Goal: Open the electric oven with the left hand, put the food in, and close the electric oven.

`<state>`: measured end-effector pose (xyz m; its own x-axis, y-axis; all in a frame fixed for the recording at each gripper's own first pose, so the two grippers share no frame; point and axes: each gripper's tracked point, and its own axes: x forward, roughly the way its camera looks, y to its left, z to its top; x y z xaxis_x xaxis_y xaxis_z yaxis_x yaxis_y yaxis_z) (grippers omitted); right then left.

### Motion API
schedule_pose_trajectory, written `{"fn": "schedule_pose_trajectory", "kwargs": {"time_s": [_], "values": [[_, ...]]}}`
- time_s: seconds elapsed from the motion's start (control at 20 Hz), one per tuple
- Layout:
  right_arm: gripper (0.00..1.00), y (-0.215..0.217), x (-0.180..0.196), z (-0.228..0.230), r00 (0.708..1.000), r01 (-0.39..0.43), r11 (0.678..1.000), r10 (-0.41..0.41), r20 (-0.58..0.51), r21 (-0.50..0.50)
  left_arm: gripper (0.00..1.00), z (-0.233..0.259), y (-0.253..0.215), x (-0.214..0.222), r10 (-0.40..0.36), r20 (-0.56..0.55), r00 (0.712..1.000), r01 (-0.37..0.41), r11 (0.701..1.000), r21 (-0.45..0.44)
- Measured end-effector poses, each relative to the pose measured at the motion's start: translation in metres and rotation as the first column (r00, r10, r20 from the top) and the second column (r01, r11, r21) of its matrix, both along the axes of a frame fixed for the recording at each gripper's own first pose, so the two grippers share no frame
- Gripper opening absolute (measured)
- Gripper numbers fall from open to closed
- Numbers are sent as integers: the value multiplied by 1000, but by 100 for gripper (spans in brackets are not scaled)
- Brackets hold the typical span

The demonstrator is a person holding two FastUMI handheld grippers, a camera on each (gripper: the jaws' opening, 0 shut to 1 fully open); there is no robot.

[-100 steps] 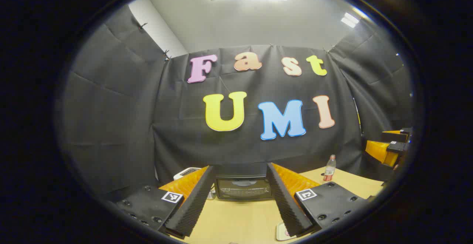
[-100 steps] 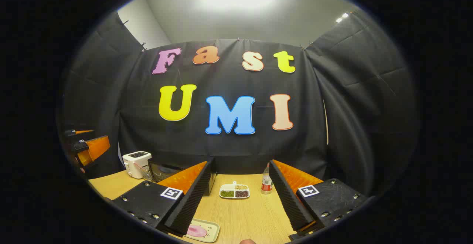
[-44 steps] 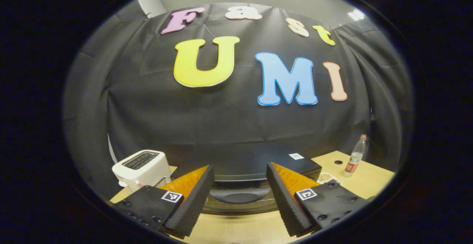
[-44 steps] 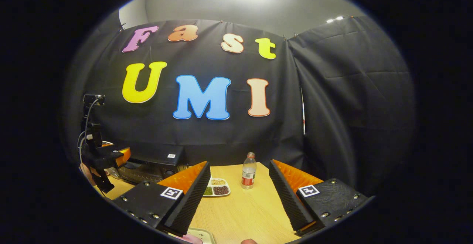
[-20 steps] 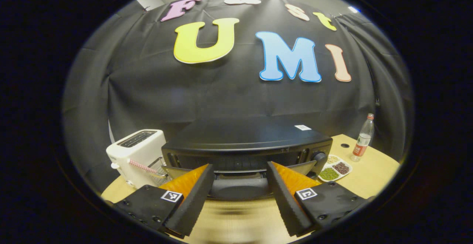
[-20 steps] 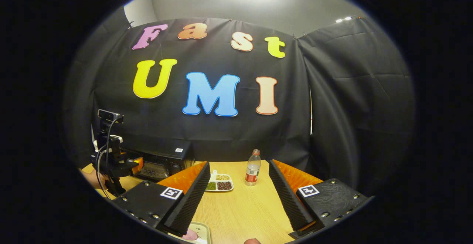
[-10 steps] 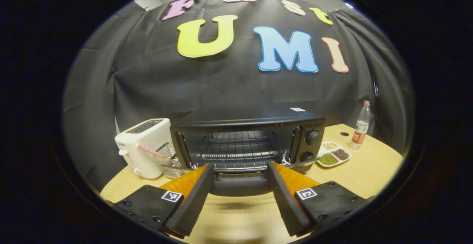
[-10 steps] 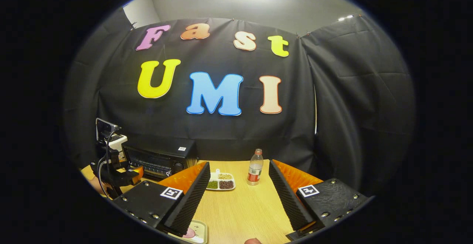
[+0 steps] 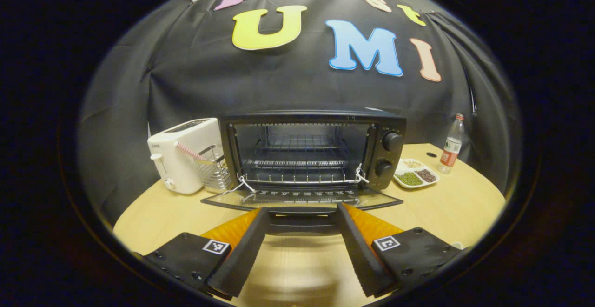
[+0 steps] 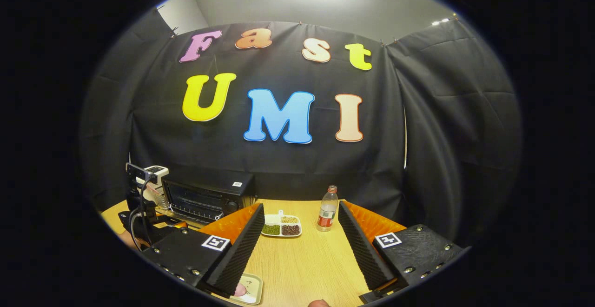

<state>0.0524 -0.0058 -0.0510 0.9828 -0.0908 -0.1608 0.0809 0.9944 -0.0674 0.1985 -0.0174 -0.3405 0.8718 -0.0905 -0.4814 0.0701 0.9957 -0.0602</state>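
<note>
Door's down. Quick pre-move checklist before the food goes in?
1. Oven door fully lowered: ok.
2. Wire rack bare, cavity free: ok.
3. Left gripper released from the door handle: cannot tell; fingers spread, handle between them.
4. Right gripper open and holding nothing: ok.
5. Food tray within reach, by the right gripper's fingers: ok.
6. Bottle and divided dish off the path to the oven: ok.

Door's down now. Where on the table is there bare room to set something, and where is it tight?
Bare wood lies on the table in front of the bottle and divided dish, and right of the oven door. Tight: the toaster and wire basket crowd the oven.
</note>
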Motion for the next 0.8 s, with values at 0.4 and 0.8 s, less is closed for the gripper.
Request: {"fn": "schedule_pose_trajectory", "kwargs": {"time_s": [0.4,0.8], "values": [[98,3,-6,-7,999,-28,999,28,-32,20,97,-22,-6,-18,7,-57,998,-8,1000,-17],[98,26,4,-34,984,-136,984,148,-99,119,100,88,-7,-31,9,144,990,-3,999,-40]]}}
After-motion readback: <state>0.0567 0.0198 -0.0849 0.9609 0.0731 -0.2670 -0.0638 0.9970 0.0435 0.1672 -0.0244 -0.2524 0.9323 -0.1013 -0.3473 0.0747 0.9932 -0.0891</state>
